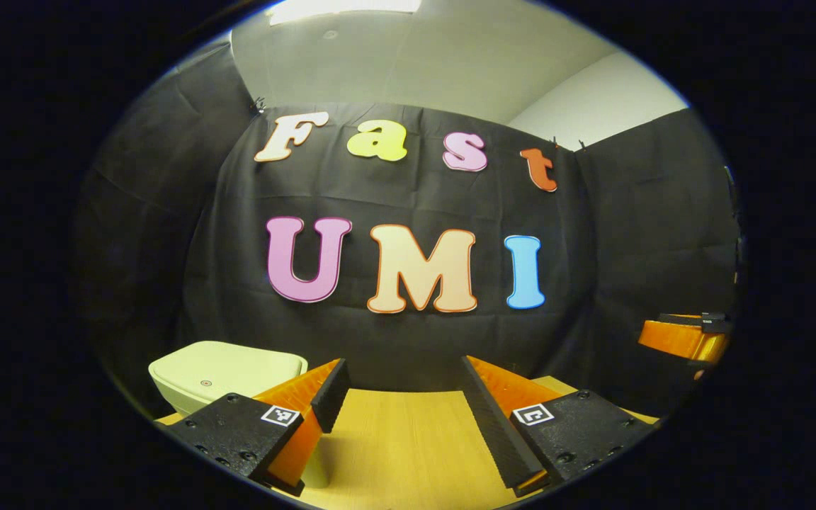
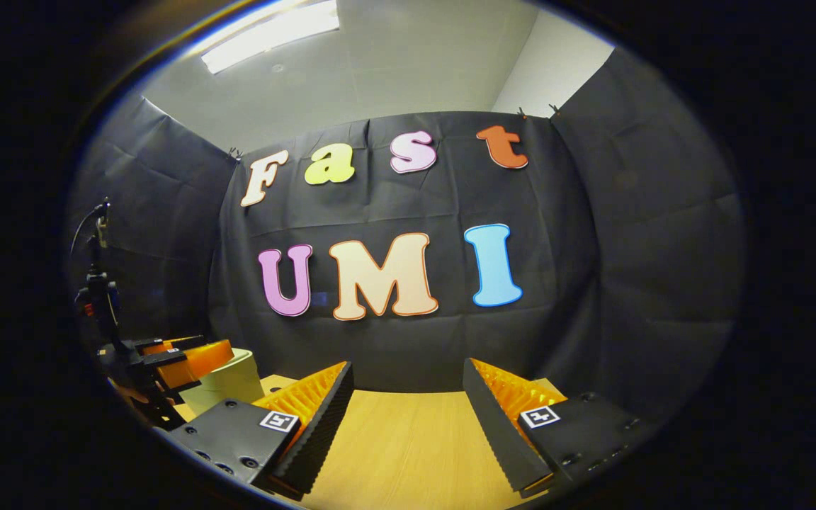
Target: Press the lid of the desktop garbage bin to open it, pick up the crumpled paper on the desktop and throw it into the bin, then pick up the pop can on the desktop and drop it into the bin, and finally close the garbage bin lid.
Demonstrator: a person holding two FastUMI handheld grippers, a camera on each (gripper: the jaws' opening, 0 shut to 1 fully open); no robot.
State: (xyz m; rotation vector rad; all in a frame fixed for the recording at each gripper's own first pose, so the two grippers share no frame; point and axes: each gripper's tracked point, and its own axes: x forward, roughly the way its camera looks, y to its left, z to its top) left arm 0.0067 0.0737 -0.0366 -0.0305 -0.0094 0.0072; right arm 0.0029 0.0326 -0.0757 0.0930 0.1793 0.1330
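Note:
A pale green desktop bin point(image 1: 227, 372) with its lid down stands at the left on the wooden table point(image 1: 401, 453), just beyond my left gripper's left finger. My left gripper point(image 1: 402, 379) is open, nothing between its fingers. At the right edge of the left gripper view I see part of my right gripper point(image 1: 684, 338), too little of it to tell its state there. In the right gripper view my right gripper point(image 2: 408, 382) is open and holds nothing over the table point(image 2: 408, 446). Far left there, the left gripper point(image 2: 167, 358) sits in front of the bin point(image 2: 231, 379).
Black cloth walls close the booth behind and on both sides of the table. A stand with a cable point(image 2: 100, 283) rises at the far left of the right gripper view. Bare wood lies between and ahead of each gripper's fingers.

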